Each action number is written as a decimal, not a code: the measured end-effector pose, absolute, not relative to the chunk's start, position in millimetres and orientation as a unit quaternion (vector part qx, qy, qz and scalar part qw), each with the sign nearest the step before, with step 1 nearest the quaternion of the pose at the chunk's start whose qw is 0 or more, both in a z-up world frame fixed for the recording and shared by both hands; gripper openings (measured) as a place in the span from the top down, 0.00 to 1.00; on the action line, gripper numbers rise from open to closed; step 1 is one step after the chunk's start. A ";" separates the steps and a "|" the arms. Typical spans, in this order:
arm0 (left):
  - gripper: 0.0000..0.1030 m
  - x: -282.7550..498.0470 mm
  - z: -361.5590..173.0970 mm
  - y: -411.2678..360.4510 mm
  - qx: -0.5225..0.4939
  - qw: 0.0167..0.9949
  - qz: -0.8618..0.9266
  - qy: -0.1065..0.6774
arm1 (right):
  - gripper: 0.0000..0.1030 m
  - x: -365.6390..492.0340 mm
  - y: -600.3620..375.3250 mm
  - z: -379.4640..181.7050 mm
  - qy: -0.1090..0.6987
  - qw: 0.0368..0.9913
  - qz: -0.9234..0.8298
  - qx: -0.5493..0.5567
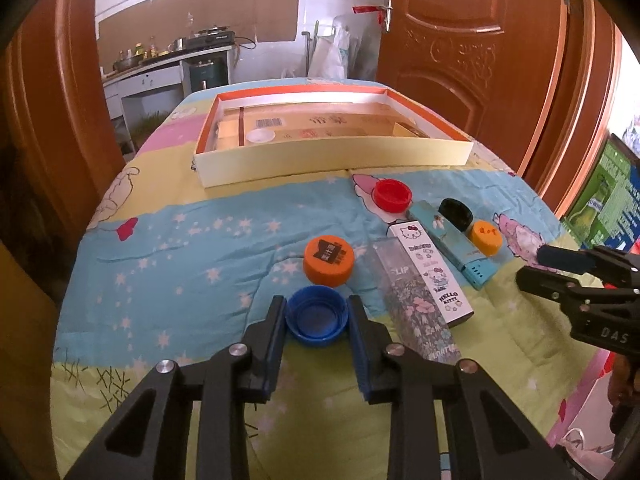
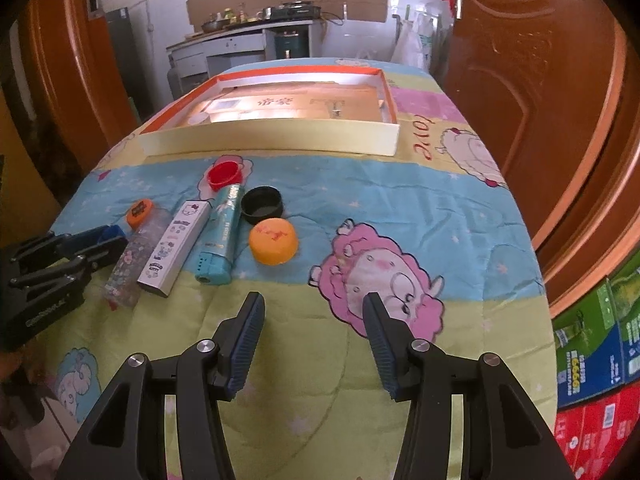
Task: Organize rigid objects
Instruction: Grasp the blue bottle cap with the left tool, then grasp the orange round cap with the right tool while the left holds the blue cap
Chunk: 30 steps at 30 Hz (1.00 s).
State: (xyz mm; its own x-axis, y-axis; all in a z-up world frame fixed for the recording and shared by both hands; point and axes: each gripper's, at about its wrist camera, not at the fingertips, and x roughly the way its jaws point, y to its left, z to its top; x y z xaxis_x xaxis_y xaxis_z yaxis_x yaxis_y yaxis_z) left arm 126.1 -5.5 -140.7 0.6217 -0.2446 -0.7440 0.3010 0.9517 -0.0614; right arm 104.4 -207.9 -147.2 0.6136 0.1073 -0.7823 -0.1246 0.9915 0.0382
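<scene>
My left gripper (image 1: 316, 301) is shut on a blue bottle cap (image 1: 316, 316) that lies open side up on the quilt, with a pad against each side of it. Just beyond sits an orange cap with black print (image 1: 329, 260). To its right lie a floral clear box (image 1: 416, 308), a white Hello Kitty box (image 1: 430, 270) and a teal box (image 1: 452, 246), with a red cap (image 1: 393, 195), a black cap (image 1: 456, 213) and a small orange cap (image 1: 485, 237) around them. My right gripper (image 2: 313, 300) is open over bare quilt, nothing between its fingers, nearest the small orange cap (image 2: 273, 245).
A shallow cream box with an orange rim (image 1: 332, 158) lies across the far side of the quilt-covered table, holding flat cartons and a small white dish (image 1: 260, 136). Wooden doors stand left and right. Stacked colourful cartons (image 2: 592, 352) sit beside the table's right edge.
</scene>
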 end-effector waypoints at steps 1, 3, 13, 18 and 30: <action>0.70 125.1 -141.0 -4.9 0.033 0.900 -0.151 0.407 | 0.49 107.2 -206.0 -147.5 0.434 0.899 0.066 -0.013; 0.70 124.4 -141.2 -5.4 0.034 0.901 -0.150 0.406 | 0.49 112.6 -203.5 -148.5 0.434 0.898 0.068 -0.017; 0.70 122.7 -140.9 -3.4 0.024 0.901 -0.155 0.404 | 0.49 136.6 -187.5 -151.5 0.434 0.896 0.081 -0.038; 0.70 123.4 -140.9 -2.6 0.020 0.901 -0.156 0.403 | 0.49 144.3 -184.6 -152.1 0.433 0.897 0.083 -0.039; 0.70 123.7 -141.4 -1.0 0.019 0.902 -0.153 0.404 | 0.70 143.1 -185.8 -150.3 0.430 0.898 0.092 -0.018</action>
